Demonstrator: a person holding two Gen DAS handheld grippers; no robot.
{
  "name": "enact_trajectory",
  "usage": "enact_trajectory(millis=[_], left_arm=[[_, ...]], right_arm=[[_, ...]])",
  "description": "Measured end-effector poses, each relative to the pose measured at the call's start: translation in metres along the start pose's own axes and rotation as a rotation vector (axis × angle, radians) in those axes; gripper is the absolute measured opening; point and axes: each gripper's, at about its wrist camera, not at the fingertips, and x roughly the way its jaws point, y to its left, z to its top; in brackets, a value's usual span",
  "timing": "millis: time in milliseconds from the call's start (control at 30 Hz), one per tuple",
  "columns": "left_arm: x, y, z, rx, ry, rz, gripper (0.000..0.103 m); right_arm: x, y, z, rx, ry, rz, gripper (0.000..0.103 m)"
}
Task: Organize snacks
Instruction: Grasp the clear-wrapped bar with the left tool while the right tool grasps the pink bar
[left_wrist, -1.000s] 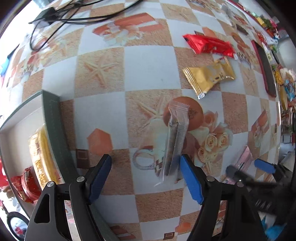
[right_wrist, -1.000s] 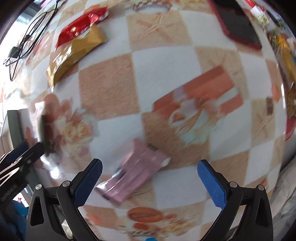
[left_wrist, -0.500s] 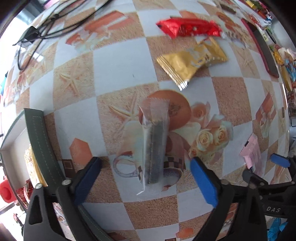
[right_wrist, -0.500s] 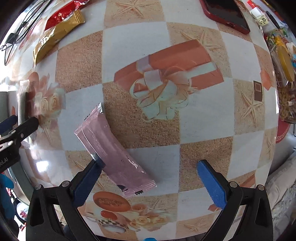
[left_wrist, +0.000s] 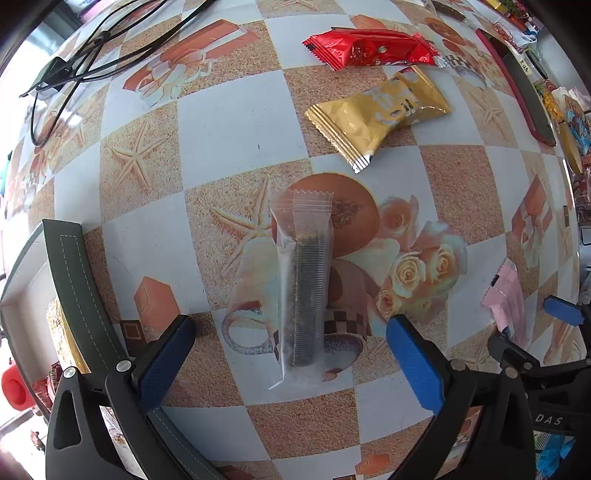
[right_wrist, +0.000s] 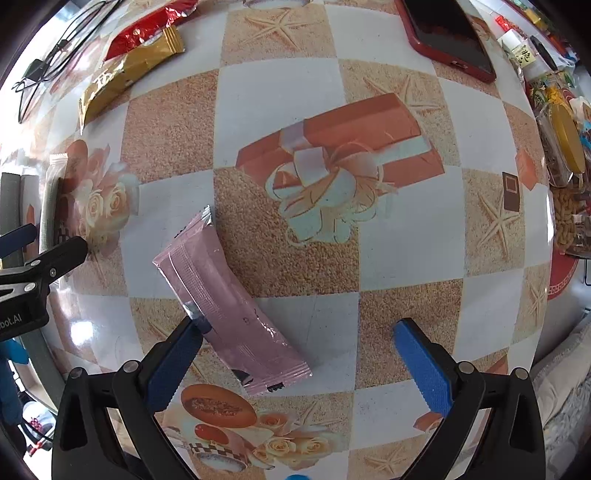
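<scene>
Closing on a flat packet calls for both pads to be straddling its narrow width, and the left gripper (left_wrist: 290, 354) is nearly placed for that: its jaws are standing wide and empty, with the near end of the clear packet (left_wrist: 303, 288) lying between the blue fingers (left_wrist: 415, 365). The packet is running lengthwise away from the gripper, so lowering straight down and pinching across the dark ridged bar inside looks the sound way; catching only the loose clear film at the near edge would likely be letting it slip out.

The right gripper (right_wrist: 295, 362) is also standing wide and holding nothing. The pink packet (right_wrist: 225, 306) is lying on a slant, with its near left edge just beside or touching the left finger (right_wrist: 173, 362) and its near end reaching the middle of the gap. Turning the wrist to square up with the slant, or shifting left, is probably needed before squeezing.

Farther out on the checked table (left_wrist: 229, 122), a gold packet (left_wrist: 380, 110) and a red packet (left_wrist: 365, 46) are lying side by side at the far right, seemingly touching. At the near left, the dark stitched rim of a box (left_wrist: 77, 280) is showing, with packets already inside, which I judge to be the destination. A red-cased phone (right_wrist: 447, 33) and black cables (left_wrist: 74, 70) are lying at the far edges.
</scene>
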Motion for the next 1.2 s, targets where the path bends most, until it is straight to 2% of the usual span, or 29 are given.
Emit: enact_trajectory(millis=[233, 633, 833, 867, 933, 1000, 1033, 1067, 1100, 1133, 1167, 1200], left_arm=[[-0.002, -0.001, -0.001, -0.002, -0.008, 0.000, 0.103], [-0.003, 0.000, -0.003, -0.010, -0.032, 0.000, 0.103], [-0.003, -0.001, 0.003, -0.004, 0.025, -0.003, 0.101], [-0.005, -0.002, 0.004, 0.005, 0.025, -0.002, 0.097], [-0.011, -0.006, 0.003, 0.026, 0.011, 0.000, 0.087], [-0.018, -0.011, 0.002, 0.052, -0.011, 0.002, 0.066], [-0.021, -0.012, 0.001, 0.059, -0.017, 0.003, 0.059], [-0.024, -0.013, 0.001, 0.066, -0.024, 0.003, 0.042], [-0.026, -0.014, 0.001, 0.071, -0.030, 0.000, 0.020], [-0.027, -0.012, 0.001, 0.067, -0.025, -0.022, 0.017], [-0.028, -0.010, 0.000, 0.050, -0.014, -0.058, 0.016], [-0.031, -0.007, -0.001, 0.035, -0.015, -0.079, 0.016]], right_arm=[[-0.002, 0.021, 0.004, -0.115, -0.008, -0.018, 0.103], [-0.004, 0.026, 0.006, -0.128, -0.006, -0.020, 0.103], [0.000, 0.030, 0.016, -0.138, 0.005, -0.024, 0.102], [-0.001, 0.031, 0.017, -0.137, 0.003, -0.024, 0.101], [-0.006, 0.034, 0.017, -0.131, -0.006, -0.019, 0.088], [-0.011, 0.036, 0.019, -0.121, -0.009, -0.017, 0.075], [-0.014, 0.038, 0.020, -0.116, -0.011, -0.018, 0.066], [-0.016, 0.039, 0.022, -0.118, -0.013, -0.020, 0.056], [-0.018, 0.041, 0.023, -0.127, -0.017, -0.024, 0.050], [-0.020, 0.043, 0.024, -0.134, -0.023, -0.025, 0.032], [-0.021, 0.044, 0.024, -0.136, -0.022, -0.024, 0.025], [-0.022, 0.044, 0.025, -0.130, -0.019, -0.011, 0.025]])
